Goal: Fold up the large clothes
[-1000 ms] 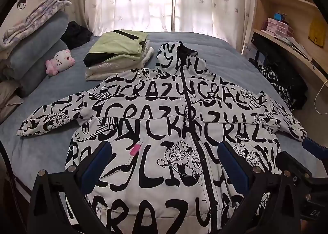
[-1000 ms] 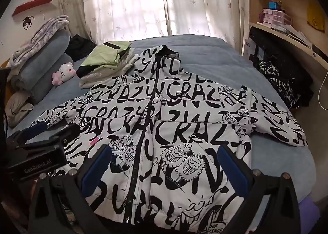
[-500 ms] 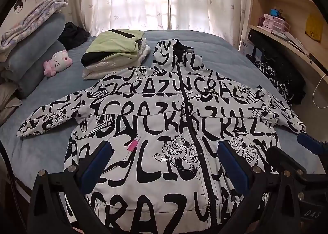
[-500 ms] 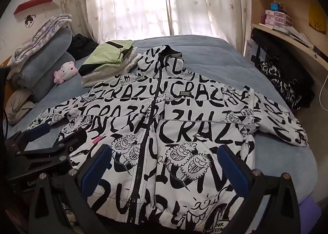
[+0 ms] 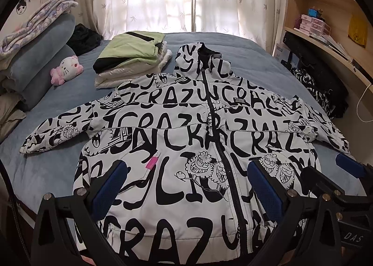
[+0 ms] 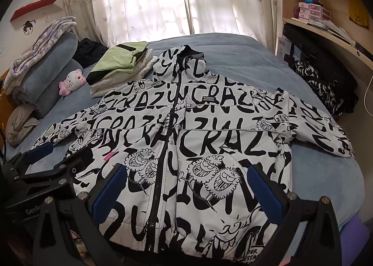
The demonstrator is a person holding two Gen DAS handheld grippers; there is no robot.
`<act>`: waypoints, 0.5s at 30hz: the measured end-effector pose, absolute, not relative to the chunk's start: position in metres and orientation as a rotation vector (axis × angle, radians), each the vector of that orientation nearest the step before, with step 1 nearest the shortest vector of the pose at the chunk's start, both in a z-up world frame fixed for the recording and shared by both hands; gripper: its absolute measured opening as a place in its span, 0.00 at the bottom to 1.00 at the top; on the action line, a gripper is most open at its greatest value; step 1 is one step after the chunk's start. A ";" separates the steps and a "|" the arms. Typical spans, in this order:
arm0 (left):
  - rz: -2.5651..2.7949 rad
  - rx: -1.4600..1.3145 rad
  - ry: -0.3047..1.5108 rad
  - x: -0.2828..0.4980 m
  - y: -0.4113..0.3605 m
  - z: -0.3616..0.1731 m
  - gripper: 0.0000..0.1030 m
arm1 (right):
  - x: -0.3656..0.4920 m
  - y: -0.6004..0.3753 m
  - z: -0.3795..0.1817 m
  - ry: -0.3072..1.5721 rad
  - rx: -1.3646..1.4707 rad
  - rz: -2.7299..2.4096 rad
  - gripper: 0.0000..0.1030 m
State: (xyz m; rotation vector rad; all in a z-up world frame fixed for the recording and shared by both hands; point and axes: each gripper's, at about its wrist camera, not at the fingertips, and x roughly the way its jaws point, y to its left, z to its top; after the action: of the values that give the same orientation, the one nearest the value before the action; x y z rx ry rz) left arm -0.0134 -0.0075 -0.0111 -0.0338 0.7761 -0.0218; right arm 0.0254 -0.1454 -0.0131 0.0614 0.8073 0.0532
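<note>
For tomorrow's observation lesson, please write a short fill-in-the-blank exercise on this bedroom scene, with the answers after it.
1. The printed jacket lies spread flat on the ____.
2. The jacket's front zip is ____.
3. The stack of folded clothes has a ____ garment on top.
4. Both the left gripper and the right gripper are ____.

Answers: bed; closed; green; open

Both tools have drawn back and risen slightly over the last second. Ahead of the left tool [image 5: 186, 186], more of the jacket [image 5: 200, 140] hem now shows. The right tool [image 6: 186, 186] has moved toward the jacket's right side, so its zip sits further left between the fingers.
</note>
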 end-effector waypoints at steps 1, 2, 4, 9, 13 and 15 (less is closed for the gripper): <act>-0.022 -0.033 0.775 -0.012 -0.007 -0.011 0.99 | 0.025 -0.146 -0.013 0.808 0.063 0.052 1.00; -0.022 -0.033 0.777 -0.013 -0.008 -0.011 0.99 | 0.025 -0.146 -0.013 0.808 0.064 0.051 1.00; -0.020 -0.034 0.777 -0.013 -0.008 -0.011 0.99 | 0.025 -0.147 -0.013 0.810 0.065 0.049 1.00; -0.022 -0.032 0.779 -0.014 -0.008 -0.012 0.99 | 0.025 -0.149 -0.015 0.813 0.071 0.042 1.00; -0.020 -0.031 0.778 -0.014 -0.008 -0.012 0.99 | 0.025 -0.149 -0.015 0.813 0.072 0.042 1.00; -0.020 -0.032 0.779 -0.013 -0.007 -0.012 0.99 | 0.025 -0.149 -0.015 0.813 0.073 0.042 1.00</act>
State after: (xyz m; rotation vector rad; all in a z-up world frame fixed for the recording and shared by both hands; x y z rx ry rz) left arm -0.0126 -0.0072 -0.0117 -0.0317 0.7790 -0.0201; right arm 0.0254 -0.1490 -0.0155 0.0726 0.8128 0.0422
